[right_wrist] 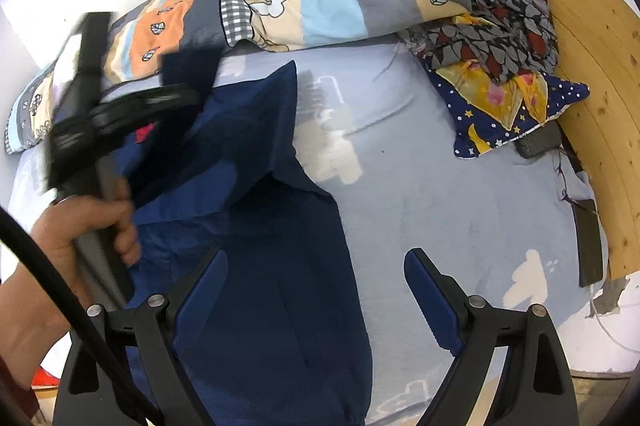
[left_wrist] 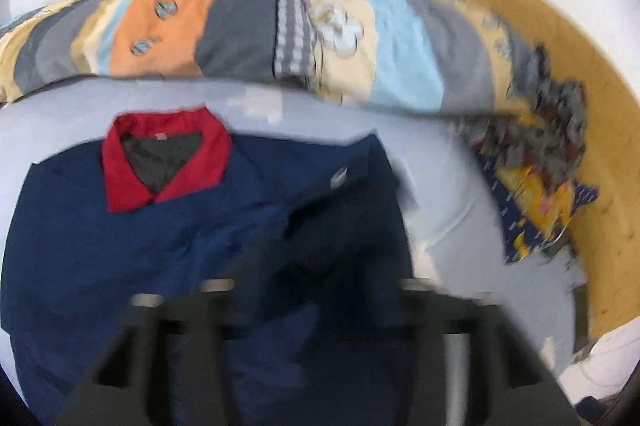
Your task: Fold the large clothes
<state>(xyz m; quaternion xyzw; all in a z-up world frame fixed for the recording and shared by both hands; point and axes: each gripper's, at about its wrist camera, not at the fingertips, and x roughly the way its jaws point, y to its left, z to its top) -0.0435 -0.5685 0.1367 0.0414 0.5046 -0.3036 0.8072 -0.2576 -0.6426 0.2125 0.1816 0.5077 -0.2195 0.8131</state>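
Mostly blurred: left hand-held gripper over navy jacket, spread unclear; right hand-held gripper spread wide, empty.

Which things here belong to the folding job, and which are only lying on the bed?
For the job:
- navy jacket with red collar
- left gripper, open
- right gripper, open

Only lying there:
- striped quilt
- leaf-print garment
- starry pillow
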